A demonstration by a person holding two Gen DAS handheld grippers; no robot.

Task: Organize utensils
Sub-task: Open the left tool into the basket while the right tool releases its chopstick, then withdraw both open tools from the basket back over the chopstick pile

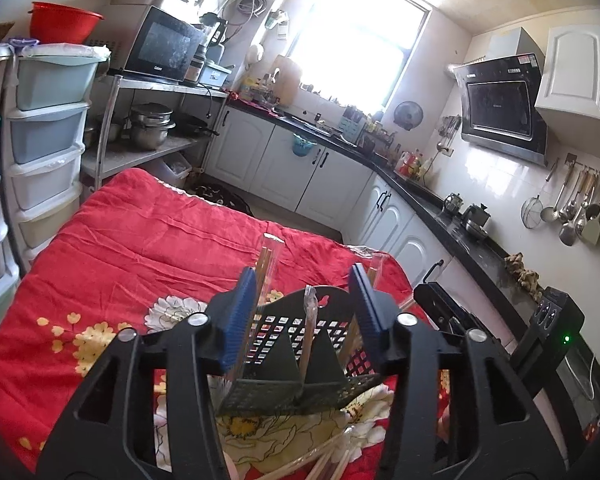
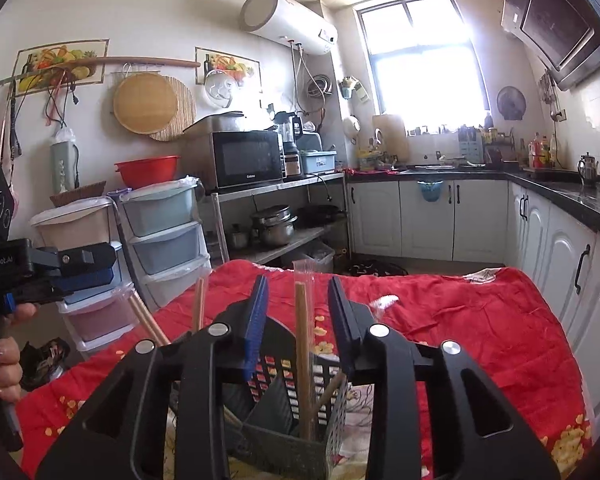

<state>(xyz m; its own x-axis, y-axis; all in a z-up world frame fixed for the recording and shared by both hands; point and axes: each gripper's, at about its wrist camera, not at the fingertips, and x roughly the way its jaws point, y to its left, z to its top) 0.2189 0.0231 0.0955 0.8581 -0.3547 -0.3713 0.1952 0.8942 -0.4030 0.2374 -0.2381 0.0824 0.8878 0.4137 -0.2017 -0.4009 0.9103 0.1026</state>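
A black perforated utensil basket (image 1: 300,344) stands on the red flowered cloth (image 1: 160,248). Wrapped wooden chopsticks (image 1: 310,328) stand upright in it. My left gripper (image 1: 306,288) is open around the basket's top, empty. More wrapped chopsticks (image 1: 332,460) lie on the cloth below. In the right wrist view the same basket (image 2: 292,408) sits between the fingers of my right gripper (image 2: 298,304), which is open. A wrapped chopstick pair (image 2: 302,356) stands in the basket between them, not gripped. Other chopsticks (image 2: 198,304) lean at the basket's left.
The left gripper body (image 2: 40,268) and a hand show at the right view's left edge. Plastic drawers (image 1: 48,128) and a metal shelf with pots (image 1: 148,124) stand beyond the table. White cabinets with a black counter (image 1: 420,196) run along the right.
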